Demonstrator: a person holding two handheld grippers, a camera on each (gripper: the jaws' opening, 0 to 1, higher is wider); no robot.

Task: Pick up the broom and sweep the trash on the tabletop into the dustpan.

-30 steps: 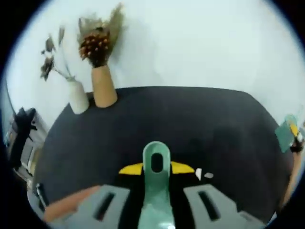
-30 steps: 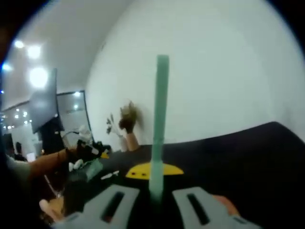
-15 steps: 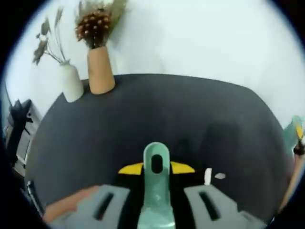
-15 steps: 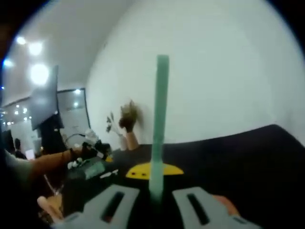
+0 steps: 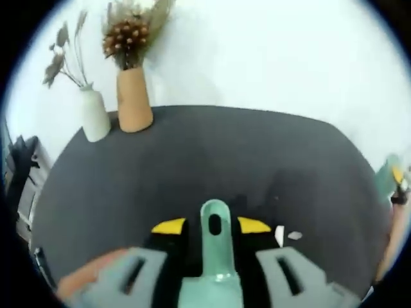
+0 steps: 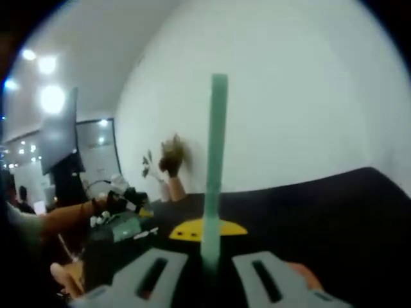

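Both views look low across the black tabletop (image 5: pixel 192 167) toward the white wall (image 6: pixel 289 96).

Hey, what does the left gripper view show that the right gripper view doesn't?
Left gripper view: white scraps beside the dustpan handle held in the left tongs. Right gripper view: the broom stick rising from the right tongs, ceiling lights, a person's arm. Both: the black table, white wall, tan vase.

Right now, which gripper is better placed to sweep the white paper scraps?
Likely right: the right gripper grips the long teal broom stick; the left gripper holds the short teal holed handle beside the white scraps.
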